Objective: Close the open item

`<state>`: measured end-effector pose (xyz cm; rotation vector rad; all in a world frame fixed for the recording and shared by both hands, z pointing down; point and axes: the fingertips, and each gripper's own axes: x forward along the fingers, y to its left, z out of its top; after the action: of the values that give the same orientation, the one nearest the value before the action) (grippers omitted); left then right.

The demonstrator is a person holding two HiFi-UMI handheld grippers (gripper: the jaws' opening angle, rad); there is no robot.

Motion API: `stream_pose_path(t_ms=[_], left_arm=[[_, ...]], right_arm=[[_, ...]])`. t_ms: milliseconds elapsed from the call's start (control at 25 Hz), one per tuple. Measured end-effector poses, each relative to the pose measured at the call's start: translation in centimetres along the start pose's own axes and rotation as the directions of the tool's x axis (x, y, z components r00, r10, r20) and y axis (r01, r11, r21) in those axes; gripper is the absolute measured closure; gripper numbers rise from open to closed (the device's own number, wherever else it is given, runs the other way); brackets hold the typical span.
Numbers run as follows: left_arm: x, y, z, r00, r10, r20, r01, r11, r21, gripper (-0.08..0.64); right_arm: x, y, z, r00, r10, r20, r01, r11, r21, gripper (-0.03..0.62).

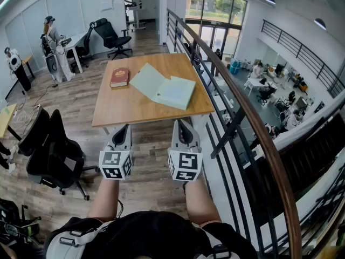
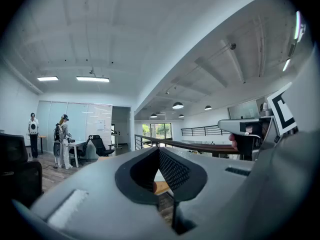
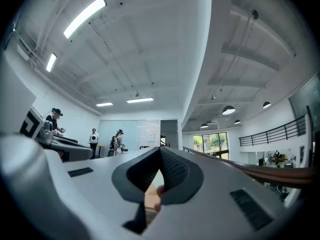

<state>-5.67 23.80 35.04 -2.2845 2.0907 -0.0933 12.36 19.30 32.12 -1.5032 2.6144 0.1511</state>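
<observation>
A large pale green book lies open on the wooden table, toward its right side. Left of it rests a shut red book. My left gripper and right gripper hang side by side just short of the table's near edge, both pointing at the table and tilted up. Each has its jaws shut with nothing between them. In the left gripper view the jaws meet at the tip, with a sliver of tabletop below. The right gripper view shows the same shut jaws against the ceiling.
A wood-topped metal railing runs close along the table's right side, with a drop to a lower floor beyond it. A black office chair stands at my left. Further desks, another chair and people are at the back left.
</observation>
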Motion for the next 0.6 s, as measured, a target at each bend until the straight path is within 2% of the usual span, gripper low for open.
stream_pose_path(t_ms=[240,360,600], left_arm=[[-0.2,1.4,-0.9,1.0,0.0,-0.001,0.0,1.0,-0.013,0.565],[-0.7,2.8,-1.2,1.0,0.01,-0.006,-0.01,0.999,-0.039,0.565],[-1.0,4.6,-1.9,1.0,0.016,-0.011,-0.016,0.999,-0.028,0.565]], right_arm=[[0.5,1.2,-0.7,1.0,0.005,0.031,-0.006,1.0,0.026,0.594],[0.9,2.0,-1.0,1.0,0.005,0.024,-0.005,1.0,0.025,0.594],[1.3,3.2,-1.9,1.0,-0.019,0.005,0.019,1.0,0.021,0.594]])
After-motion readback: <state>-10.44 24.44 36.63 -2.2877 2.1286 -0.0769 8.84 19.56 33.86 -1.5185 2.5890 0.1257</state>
